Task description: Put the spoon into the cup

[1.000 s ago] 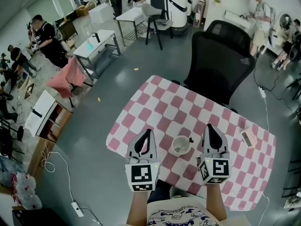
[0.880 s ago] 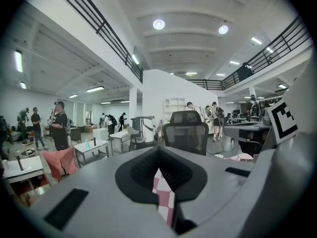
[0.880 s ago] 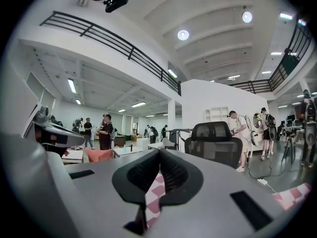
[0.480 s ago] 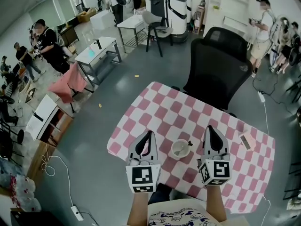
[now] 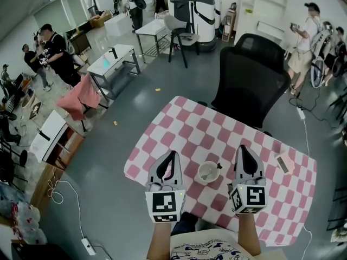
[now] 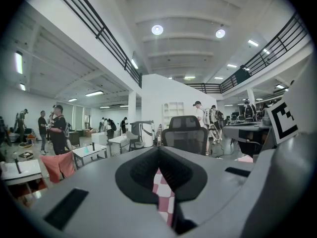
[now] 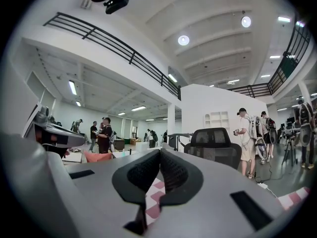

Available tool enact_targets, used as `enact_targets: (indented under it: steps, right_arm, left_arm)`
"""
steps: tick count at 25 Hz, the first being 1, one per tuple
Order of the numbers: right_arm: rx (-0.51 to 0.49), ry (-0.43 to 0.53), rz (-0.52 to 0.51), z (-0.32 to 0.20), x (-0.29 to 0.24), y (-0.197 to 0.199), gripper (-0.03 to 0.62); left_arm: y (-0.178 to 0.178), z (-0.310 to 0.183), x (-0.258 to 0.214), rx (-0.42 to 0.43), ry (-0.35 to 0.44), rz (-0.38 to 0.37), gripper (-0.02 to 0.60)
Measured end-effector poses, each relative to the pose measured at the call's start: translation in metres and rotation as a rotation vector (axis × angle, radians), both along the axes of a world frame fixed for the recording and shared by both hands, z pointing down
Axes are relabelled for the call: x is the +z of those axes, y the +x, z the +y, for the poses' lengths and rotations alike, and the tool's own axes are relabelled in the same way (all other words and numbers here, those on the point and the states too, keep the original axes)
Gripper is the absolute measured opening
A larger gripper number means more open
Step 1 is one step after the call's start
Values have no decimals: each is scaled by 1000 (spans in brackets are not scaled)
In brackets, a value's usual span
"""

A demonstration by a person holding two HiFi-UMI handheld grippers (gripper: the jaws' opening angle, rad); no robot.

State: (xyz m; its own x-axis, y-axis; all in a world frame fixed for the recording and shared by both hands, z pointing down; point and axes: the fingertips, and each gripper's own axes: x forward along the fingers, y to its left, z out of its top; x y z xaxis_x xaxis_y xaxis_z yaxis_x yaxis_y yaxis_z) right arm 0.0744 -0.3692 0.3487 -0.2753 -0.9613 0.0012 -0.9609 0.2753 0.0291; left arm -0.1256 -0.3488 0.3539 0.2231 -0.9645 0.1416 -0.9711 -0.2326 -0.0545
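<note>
A white cup (image 5: 207,171) stands on the pink-and-white checked table (image 5: 184,129), near its front edge. A spoon (image 5: 216,166) rests inside it, its dark handle end sticking out over the right rim. My left gripper (image 5: 172,155) hovers just left of the cup, jaws shut with nothing between them. My right gripper (image 5: 242,149) hovers just right of the cup, also shut and empty. Both point level, away from me. In the left gripper view (image 6: 158,148) and the right gripper view (image 7: 159,152) the tips meet, and only a sliver of checked cloth shows below them.
A small pink box (image 5: 285,162) lies on the table at the right. A black office chair (image 5: 250,75) stands behind the table's far edge. White tables (image 5: 112,58) and several people are farther off across the grey floor.
Both grippers have kept their places beside the cup, jaws still shut. The head camera has shifted slightly, so the table sits a little lower in view.
</note>
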Motion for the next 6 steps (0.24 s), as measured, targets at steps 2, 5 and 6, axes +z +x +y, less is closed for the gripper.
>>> enact_targets:
  steps: [2,5,6]
  right_arm:
    - [0,2,1,1,-1,-1,14]
    - [2,4,-1,1,-2,0,14]
    - [2,5,-2,2,-2,0,14]
  left_arm:
    - [-1,1,-2,0,4,0,14]
    - [0,1,-3,1,7,-1,14]
    - [0,1,-3,1,8,-1,14]
